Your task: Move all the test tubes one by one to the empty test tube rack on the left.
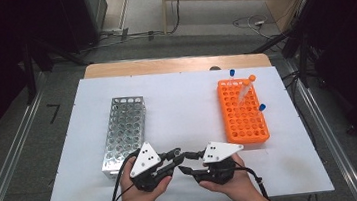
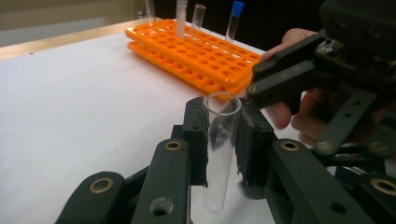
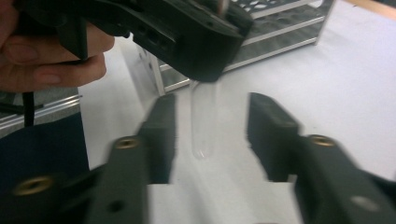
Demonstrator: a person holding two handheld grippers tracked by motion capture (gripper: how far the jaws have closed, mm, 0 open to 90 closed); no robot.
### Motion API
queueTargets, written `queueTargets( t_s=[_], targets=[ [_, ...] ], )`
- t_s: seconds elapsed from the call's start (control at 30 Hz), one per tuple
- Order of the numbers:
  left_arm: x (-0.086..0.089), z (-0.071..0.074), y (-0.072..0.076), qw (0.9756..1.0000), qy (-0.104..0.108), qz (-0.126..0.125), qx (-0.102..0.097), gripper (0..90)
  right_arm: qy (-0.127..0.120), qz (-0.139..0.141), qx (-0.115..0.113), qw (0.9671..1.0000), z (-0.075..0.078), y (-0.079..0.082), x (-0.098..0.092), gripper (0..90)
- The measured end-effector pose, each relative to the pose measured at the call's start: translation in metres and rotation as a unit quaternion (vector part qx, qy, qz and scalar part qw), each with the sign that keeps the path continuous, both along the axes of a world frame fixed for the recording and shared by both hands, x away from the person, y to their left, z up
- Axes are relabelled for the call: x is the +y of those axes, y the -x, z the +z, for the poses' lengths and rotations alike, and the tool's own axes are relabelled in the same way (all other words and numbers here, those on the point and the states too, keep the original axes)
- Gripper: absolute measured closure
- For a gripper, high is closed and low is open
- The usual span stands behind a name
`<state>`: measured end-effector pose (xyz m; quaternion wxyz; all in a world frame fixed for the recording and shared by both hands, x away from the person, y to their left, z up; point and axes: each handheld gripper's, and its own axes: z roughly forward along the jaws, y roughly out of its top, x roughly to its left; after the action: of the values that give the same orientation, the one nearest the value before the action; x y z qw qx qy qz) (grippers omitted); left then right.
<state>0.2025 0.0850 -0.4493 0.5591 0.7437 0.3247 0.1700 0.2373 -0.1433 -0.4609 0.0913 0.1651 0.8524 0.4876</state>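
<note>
A clear, uncapped test tube (image 2: 220, 154) stands upright between the pads of my left gripper (image 2: 222, 112), which is shut on it just below its open rim. In the right gripper view the same tube (image 3: 203, 126) hangs down from the left gripper (image 3: 205, 70), its rounded bottom above the white mat. My right gripper (image 3: 210, 121) is open, its jaws standing apart on either side of the tube without touching it. Seen from above, the left gripper (image 1: 177, 156) and right gripper (image 1: 187, 162) meet tip to tip near the front edge of the mat.
An orange rack (image 1: 242, 116) at the right holds a few capped tubes, one blue-capped (image 2: 236, 18). A metal rack (image 1: 122, 131) of empty holes lies at the left. The white mat (image 1: 181, 100) covers a wooden table.
</note>
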Motion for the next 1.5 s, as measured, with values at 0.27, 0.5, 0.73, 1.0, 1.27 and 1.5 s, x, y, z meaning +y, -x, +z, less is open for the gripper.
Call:
queueTargets(
  t_s=[0.27,0.5,0.73,1.0,1.27,1.5],
  targets=[
    [0.011,0.011,-0.002,0.9998,0.001,0.016,-0.009,76.6,-0.024,-0.017,0.011,0.9995,0.015,-0.009,-0.038,16.2],
    [0.022,0.021,-0.011,0.9997,-0.008,0.018,-0.013,76.7,-0.035,-0.048,0.021,0.998,0.015,-0.01,-0.071,1.7],
    [0.038,0.03,-0.021,0.9992,-0.009,0.037,-0.015,76.6,-0.049,-0.086,0.018,0.9949,0.017,-0.01,-0.112,0.0],
    [0.055,0.039,-0.037,0.9978,0.001,0.065,-0.016,76.6,-0.055,-0.122,0.016,0.9908,0.014,-0.009,-0.152,0.0],
    [0.07,0.046,-0.058,0.9956,0.004,0.092,-0.017,76.6,-0.071,-0.156,0.035,0.9846,0.003,-0.022,-0.183,0.0],
    [0.082,0.051,-0.078,0.9929,-0.001,0.118,-0.014,76.6,-0.073,-0.161,0.037,0.9835,0.0,-0.024,-0.186,0.0]
  ],
)
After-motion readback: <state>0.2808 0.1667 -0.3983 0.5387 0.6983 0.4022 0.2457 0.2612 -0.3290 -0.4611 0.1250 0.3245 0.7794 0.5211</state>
